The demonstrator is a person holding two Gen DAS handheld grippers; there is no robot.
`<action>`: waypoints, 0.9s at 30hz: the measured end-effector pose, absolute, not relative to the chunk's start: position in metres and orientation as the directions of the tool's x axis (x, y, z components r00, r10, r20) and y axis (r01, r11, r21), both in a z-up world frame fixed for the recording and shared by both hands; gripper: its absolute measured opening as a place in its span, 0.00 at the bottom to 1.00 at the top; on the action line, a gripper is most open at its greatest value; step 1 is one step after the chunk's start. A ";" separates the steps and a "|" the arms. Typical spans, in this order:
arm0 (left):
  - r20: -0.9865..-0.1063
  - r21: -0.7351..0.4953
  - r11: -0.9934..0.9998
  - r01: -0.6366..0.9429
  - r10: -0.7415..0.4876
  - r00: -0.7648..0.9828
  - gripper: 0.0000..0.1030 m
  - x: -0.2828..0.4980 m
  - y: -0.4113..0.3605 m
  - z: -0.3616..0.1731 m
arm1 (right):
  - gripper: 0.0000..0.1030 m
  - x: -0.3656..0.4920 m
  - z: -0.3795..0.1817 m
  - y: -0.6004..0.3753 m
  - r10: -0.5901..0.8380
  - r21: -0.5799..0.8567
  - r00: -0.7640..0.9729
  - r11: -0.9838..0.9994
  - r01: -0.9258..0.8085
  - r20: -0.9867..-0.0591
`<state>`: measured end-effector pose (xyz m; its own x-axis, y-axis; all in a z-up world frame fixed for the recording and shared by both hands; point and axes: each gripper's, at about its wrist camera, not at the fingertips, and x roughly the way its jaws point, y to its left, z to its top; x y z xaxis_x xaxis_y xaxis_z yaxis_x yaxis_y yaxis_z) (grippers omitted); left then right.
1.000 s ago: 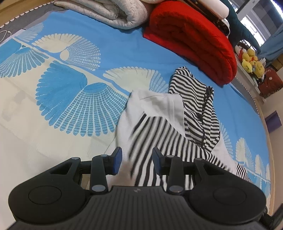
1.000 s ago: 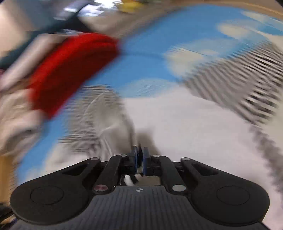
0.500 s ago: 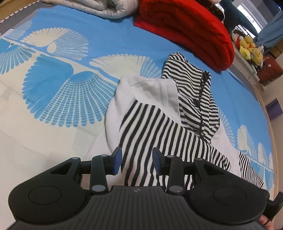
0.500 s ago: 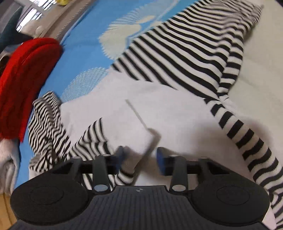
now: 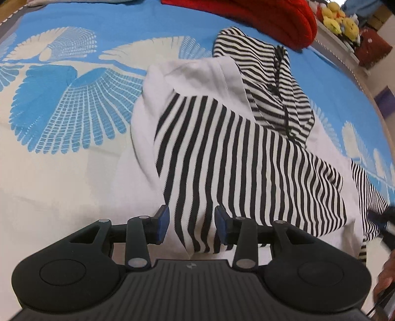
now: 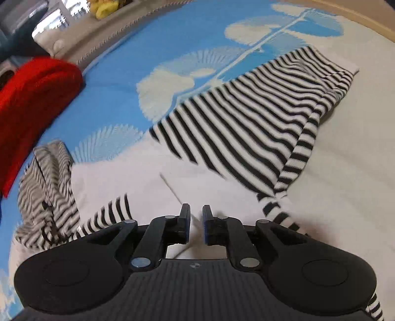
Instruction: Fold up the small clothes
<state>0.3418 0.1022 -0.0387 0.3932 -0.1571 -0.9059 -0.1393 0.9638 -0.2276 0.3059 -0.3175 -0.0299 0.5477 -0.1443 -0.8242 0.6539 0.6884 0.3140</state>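
Left wrist view
- Your left gripper (image 5: 191, 226): its jaws stood apart, low over the near end of a striped sleeve, pads touching no cloth; they had just been opening a little.
- Garment (image 5: 237, 158): a black-and-white striped top with white panels lay spread on the bed; one striped sleeve (image 5: 222, 153) was folded across the white body, and the finer-striped hood (image 5: 269, 81) lay at the far side.
- Bedspread (image 5: 74, 103): blue and cream with fan patterns, bare to the left of the garment.
- Far edge: a folded red blanket (image 5: 266, 22); yellow plush toys (image 5: 343, 21) to the far right.

Right wrist view
- Your right gripper (image 6: 196, 223): its jaws had just been closing and stood close together with a narrow gap; the white cloth (image 6: 138, 177) lay under them, and you could not tell whether they pinched it.
- Striped panel (image 6: 259, 118): stretched away to the far right.
- Hood: bunched at the near left, blurred.
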 end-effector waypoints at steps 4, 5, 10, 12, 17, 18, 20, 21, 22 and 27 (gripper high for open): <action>-0.923 -0.200 0.971 -0.131 -0.142 0.358 0.43 0.340 0.099 -0.050 | 0.30 0.308 -0.007 -0.306 -0.081 0.396 0.691 0.770 0.501 -0.718; -0.930 -0.190 0.973 -0.133 -0.135 0.341 0.43 0.340 0.096 -0.054 | 0.39 0.309 -0.010 -0.307 -0.028 0.426 0.696 0.773 0.470 -0.718; -0.937 -0.144 0.986 -0.089 -0.106 0.334 0.47 0.336 0.084 -0.050 | 0.41 0.330 -0.056 -0.305 0.138 0.364 0.437 0.792 0.490 -0.889; -0.920 -0.170 0.982 -0.087 -0.126 0.371 0.49 0.334 0.081 -0.035 | 0.41 0.323 -0.061 -0.313 0.126 0.353 0.406 0.755 0.553 -0.905; -0.849 -0.194 0.981 -0.002 -0.167 0.501 0.73 0.325 0.059 0.016 | 0.41 0.317 -0.022 -0.307 0.125 0.381 0.493 0.801 0.462 -0.861; -0.840 -0.174 0.985 0.016 -0.157 0.519 0.74 0.323 0.054 0.021 | 0.41 0.318 -0.017 -0.308 0.120 0.380 0.509 0.812 0.444 -0.852; -0.833 -0.121 0.992 0.040 -0.123 0.539 0.76 0.320 0.042 0.026 | 0.41 0.316 -0.003 -0.305 0.103 0.367 0.537 0.834 0.412 -0.837; -0.833 -0.108 0.993 0.043 -0.114 0.541 0.76 0.319 0.038 0.026 | 0.41 0.318 -0.001 -0.305 0.097 0.363 0.546 0.839 0.404 -0.832; -0.833 -0.106 0.994 0.040 -0.111 0.542 0.76 0.318 0.035 0.027 | 0.41 0.317 0.004 -0.305 0.091 0.360 0.556 0.845 0.395 -0.826; -0.823 -0.158 0.987 0.010 -0.137 0.550 0.76 0.310 0.030 0.032 | 0.41 0.308 0.031 -0.304 0.031 0.295 0.609 0.894 0.338 -0.793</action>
